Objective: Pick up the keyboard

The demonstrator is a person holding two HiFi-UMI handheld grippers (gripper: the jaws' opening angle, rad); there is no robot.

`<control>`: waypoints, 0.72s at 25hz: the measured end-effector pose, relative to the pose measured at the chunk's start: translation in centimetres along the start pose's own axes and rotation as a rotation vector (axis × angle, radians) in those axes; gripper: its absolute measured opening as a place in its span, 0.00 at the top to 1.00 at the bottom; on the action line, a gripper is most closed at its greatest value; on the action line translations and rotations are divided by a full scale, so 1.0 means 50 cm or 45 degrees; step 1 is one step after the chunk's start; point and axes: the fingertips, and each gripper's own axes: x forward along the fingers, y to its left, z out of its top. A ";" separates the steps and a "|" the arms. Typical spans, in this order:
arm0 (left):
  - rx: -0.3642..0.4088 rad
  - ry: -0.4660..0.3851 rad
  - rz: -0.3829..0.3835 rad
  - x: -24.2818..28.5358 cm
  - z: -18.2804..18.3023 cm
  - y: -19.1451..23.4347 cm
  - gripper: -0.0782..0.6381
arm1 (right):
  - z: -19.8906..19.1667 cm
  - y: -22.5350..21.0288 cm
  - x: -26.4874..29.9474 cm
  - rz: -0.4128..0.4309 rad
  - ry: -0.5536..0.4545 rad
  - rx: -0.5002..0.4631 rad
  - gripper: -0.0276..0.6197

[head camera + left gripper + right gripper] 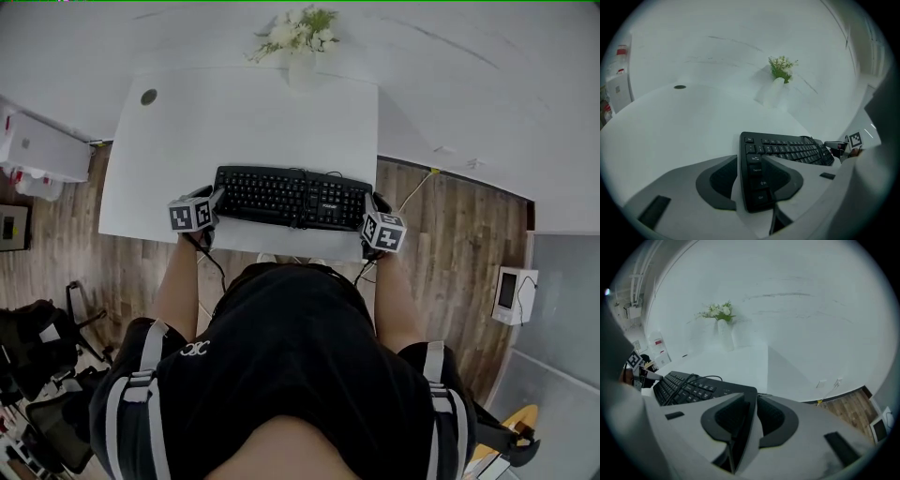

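A black keyboard (291, 197) lies across the front part of the white table (187, 141), and I stand at its near edge. My left gripper (216, 202) is at the keyboard's left end and my right gripper (370, 214) at its right end. In the left gripper view the keyboard (787, 147) has its left end between the jaws of the left gripper (750, 161), with a pale gap beside the left pad (717, 183). In the right gripper view the keyboard (689, 385) runs edge-on between the jaws of the right gripper (750, 397). Both stand open around it.
A white vase of flowers (300, 37) stands at the table's far edge against the wall. A round cable hole (149, 97) sits at the far left corner. The keyboard's cable (689, 378) lies over its keys. Dark bags (37, 347) lie on the wooden floor at left.
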 end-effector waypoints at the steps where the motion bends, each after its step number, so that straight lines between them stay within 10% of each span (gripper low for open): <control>1: 0.012 0.004 -0.007 0.003 0.003 0.001 0.64 | -0.002 -0.004 0.003 -0.005 0.010 0.002 0.81; 18: -0.214 0.177 -0.378 0.050 0.015 0.002 0.67 | -0.046 0.007 0.004 0.332 0.192 0.577 0.82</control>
